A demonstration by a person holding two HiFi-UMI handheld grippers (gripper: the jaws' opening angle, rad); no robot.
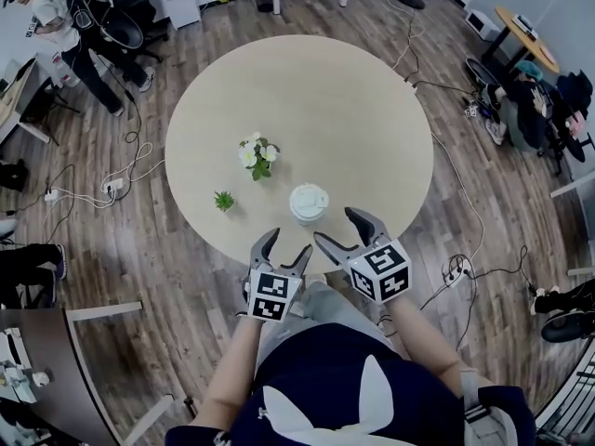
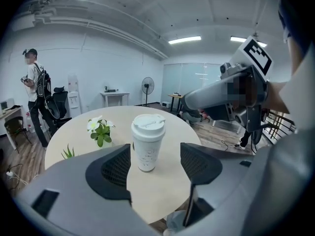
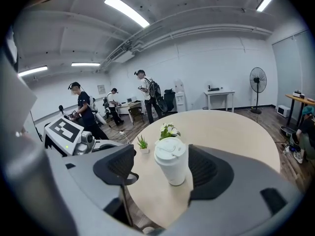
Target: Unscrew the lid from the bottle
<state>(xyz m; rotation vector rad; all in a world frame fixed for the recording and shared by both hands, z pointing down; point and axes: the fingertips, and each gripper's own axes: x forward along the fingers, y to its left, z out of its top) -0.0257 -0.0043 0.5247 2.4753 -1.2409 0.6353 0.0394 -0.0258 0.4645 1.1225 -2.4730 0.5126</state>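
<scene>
White bottle (image 2: 147,154) & lid (image 2: 147,123), beige table (image 1: 372,128), white flowers (image 1: 257,154), green plant (image 1: 224,200), blk/wht marker cubes (image 1: 383,271), grey fingers (image 2: 114,170)

Left gripper view: speckled print on bottle (image 2: 147,149) too small to read. Small green plant (image 2: 68,153) half hidden behind left jaw of left gripper (image 2: 156,162). Head view: lid (image 1: 308,200) hides the bottle's body. Right gripper view: right gripper (image 3: 162,169) jaws cover table (image 3: 236,127) near edge either side of the gap.

Left gripper (image 1: 287,242) and right gripper (image 1: 335,226) are held side by side, tilted downward; both jaw pairs stand apart.
</scene>
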